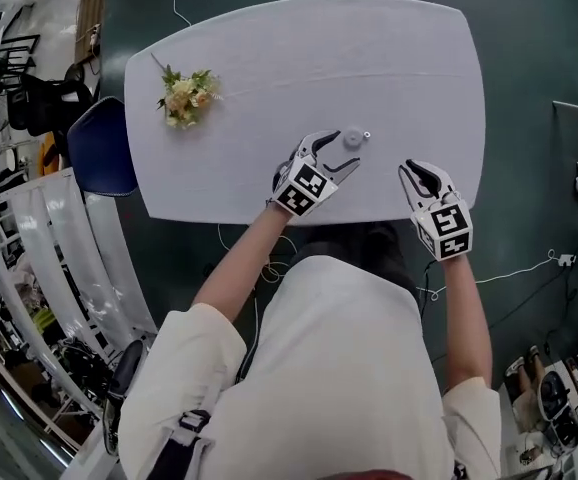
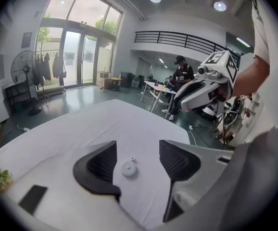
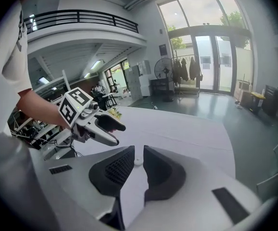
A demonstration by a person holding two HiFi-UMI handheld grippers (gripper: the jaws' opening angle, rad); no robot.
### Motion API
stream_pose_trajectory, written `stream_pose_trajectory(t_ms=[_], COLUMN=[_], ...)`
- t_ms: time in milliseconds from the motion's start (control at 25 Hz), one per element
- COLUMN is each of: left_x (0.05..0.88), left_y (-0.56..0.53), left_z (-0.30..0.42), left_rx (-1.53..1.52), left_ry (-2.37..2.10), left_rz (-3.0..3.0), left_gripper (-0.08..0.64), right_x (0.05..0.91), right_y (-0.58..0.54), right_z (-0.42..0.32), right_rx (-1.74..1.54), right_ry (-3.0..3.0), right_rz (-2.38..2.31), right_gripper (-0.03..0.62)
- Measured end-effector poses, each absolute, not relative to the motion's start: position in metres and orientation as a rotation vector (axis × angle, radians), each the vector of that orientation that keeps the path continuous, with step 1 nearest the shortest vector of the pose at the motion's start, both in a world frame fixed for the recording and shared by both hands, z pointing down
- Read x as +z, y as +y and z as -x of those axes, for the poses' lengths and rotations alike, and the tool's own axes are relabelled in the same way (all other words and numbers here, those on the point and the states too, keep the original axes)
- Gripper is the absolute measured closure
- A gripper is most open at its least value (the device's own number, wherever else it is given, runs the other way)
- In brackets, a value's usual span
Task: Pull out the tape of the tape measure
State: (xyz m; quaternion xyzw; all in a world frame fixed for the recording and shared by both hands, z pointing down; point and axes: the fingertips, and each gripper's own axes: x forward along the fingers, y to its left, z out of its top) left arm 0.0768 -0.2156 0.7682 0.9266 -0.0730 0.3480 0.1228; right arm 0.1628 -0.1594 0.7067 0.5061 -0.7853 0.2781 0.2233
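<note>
Item: tape measure point(image 1: 354, 140), a small round white case, pale against the white cloth.
Location: on the table point(image 1: 269, 58), toward its near edge, lying flat, just beyond the left gripper's fingertips and not touched by either gripper.
Pull tab: a small tab point(image 1: 367, 136) beside the case, on its right as seen in the head view. No tape is drawn out yet.
Left gripper point(image 1: 344, 150): fingers wide apart and empty. In its own view the case sits framed between them, farther along the table.
Right gripper point(image 1: 416, 173): fingers drawn to a narrow slit, gripping nothing. It hovers near the table's near edge, to the right of the case and apart from it.
Handling (judged): light, with a rigid smooth shell that is likely to skate on the cloth. The tape is probably thin, flexible and spring-loaded to snap back.
Where to hold (judged): left fingers across the case's rim to anchor it, right fingers pinching the tab.
Other: flowers point(image 1: 187, 96) at the far left of the table, well apart.
</note>
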Motion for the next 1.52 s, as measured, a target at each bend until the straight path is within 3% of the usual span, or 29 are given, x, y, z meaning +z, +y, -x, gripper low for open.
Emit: stream_pose_trajectory(t_ms=[840, 1120, 1520], left_x=[0.939, 0.944, 0.916], left_y=[-0.217, -0.223, -0.220], left_z=[-0.097, -0.098, -0.105], left_rx=[1.327, 1.384, 1.291], left_ry=[-0.037, -0.080, -0.048], left_rz=[-2.632, -2.683, -2.674], left_gripper=[0.273, 0.341, 0.342], right_x=[0.819, 0.823, 0.808], right_y=[-0.172, -0.170, -0.181], right_z=[-0.155, -0.161, -0.167], right_rx=[0.966, 0.970, 0.881], right_ry=[-2.131, -2.128, -2.148], right_rz=[-1.368, -1.363, -1.331], right_gripper=[0.525, 0.525, 0.525])
